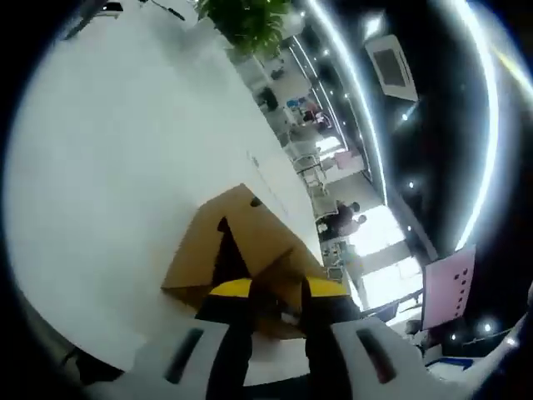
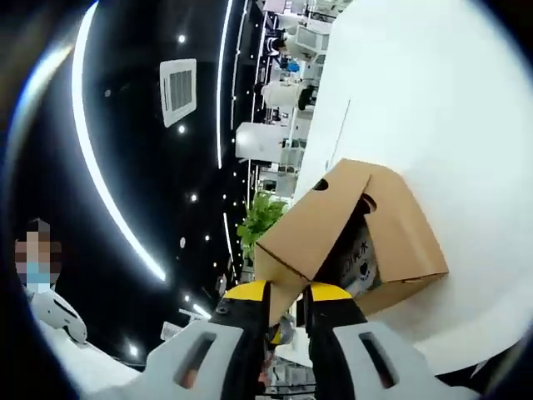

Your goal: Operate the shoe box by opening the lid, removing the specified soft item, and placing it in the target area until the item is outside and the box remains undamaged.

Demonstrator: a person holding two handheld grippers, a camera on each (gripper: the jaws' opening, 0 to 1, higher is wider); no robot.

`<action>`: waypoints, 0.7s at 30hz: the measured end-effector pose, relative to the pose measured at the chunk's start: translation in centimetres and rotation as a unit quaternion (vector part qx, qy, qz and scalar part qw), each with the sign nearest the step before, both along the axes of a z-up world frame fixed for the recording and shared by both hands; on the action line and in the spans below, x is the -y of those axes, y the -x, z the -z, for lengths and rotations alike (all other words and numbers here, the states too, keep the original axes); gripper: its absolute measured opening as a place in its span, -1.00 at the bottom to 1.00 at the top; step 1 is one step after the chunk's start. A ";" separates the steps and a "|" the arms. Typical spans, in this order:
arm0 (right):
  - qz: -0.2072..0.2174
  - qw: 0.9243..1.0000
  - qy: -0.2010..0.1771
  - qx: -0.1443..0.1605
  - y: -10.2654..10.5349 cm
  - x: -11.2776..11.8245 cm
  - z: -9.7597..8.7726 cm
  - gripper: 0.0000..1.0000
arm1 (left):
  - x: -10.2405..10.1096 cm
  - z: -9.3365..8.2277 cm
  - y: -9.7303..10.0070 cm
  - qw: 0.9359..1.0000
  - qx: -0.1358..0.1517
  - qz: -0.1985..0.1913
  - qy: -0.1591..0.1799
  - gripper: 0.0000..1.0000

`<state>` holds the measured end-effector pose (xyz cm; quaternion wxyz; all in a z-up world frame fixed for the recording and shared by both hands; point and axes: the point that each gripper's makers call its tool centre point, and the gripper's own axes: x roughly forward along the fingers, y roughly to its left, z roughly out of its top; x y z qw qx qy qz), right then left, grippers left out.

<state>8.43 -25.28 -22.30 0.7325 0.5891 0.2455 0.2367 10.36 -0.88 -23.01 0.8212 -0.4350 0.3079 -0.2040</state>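
Left gripper (image 1: 276,293) of mine has its two yellow-tipped jaws clamped on the edge of the cardboard shoe box (image 1: 241,242), a thin flap of brown card pinched in the narrow gap between them. Right gripper (image 2: 287,296) does the same from the other side: its jaws are pressed onto a lower corner of the lid flap (image 2: 312,221), with the card caught between the yellow tips.

From the left gripper view I see the box directly ahead of the jaws, lying on a white table (image 1: 108,150), with a dark triangular opening where the lid has lifted. A small dark hole sits in the box wall further ahead.

From the right gripper view the box rises just above the jaws, its lid partly raised, and a round hole shows in the flap. Inside the opening, to the right of the jaws, I can make out something pale with dark printed characters on it (image 2: 360,260); the writing is too small and blurred for me to read. I cannot tell whether this is the soft item.

Farther out, a green plant (image 1: 246,21) stands beyond the far end of the table. A pink sheet (image 1: 450,287) hangs to the right of the left gripper. White light strips (image 2: 100,150) curve across the dark ceiling, with a square vent (image 2: 178,89) among them.
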 end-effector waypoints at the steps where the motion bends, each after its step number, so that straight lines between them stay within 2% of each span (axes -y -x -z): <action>1: -0.002 1.000 0.004 0.004 -0.1 0.0 -0.2 -0.70 | 0.0 -0.1 0.0 1.000 0.001 0.002 -0.001 -0.57; 3: -0.005 1.000 0.011 0.009 -0.1 -0.1 -0.5 -0.70 | 0.1 -0.4 0.0 1.000 0.010 0.008 -0.012 -0.57; 6: -0.005 0.999 0.037 0.019 -0.1 -0.2 -0.6 -0.70 | -0.2 -0.3 -0.1 0.996 0.036 0.025 -0.074 -0.54; 8: -0.012 0.997 0.074 0.025 0.0 -0.2 -0.1 -0.68 | -0.6 -0.1 -0.2 0.985 0.066 0.038 -0.152 -0.48; 9: -0.018 0.995 0.094 0.027 0.1 -0.3 0.2 -0.67 | -0.5 0.0 -0.1 0.981 0.069 0.048 -0.173 -0.47; 10: -0.019 0.994 0.099 0.029 0.2 -0.4 0.1 -0.66 | -0.3 0.1 0.0 0.980 0.066 0.057 -0.177 -0.46; 12: -0.019 0.993 0.110 0.027 0.3 -0.4 0.2 -0.65 | -0.6 0.6 0.1 0.974 0.067 0.064 -0.208 -0.44; 13: -0.019 0.991 0.125 0.037 0.2 -0.4 0.2 -0.64 | -0.4 0.4 0.1 0.967 0.085 0.072 -0.227 -0.44; 15: -0.032 0.985 0.165 0.040 0.5 -0.5 0.7 -0.62 | -0.4 0.3 0.2 0.964 0.086 0.069 -0.243 -0.43; 17: -0.033 0.978 0.197 0.056 0.2 -0.3 0.6 -0.61 | -0.2 0.1 0.1 0.962 0.097 0.072 -0.245 -0.44; 18: -0.032 0.980 0.188 0.052 0.1 -0.4 0.2 -0.61 | -0.2 0.0 0.1 0.961 0.100 0.074 -0.248 -0.44; 20: -0.033 0.979 0.193 0.058 -0.1 -0.4 -0.4 -0.62 | -0.2 -0.5 -0.2 0.958 0.118 0.074 -0.250 -0.44; 21: -0.034 0.979 0.190 0.059 -0.3 -0.3 -0.6 -0.63 | -0.2 -0.9 -0.4 0.955 0.132 0.074 -0.257 -0.44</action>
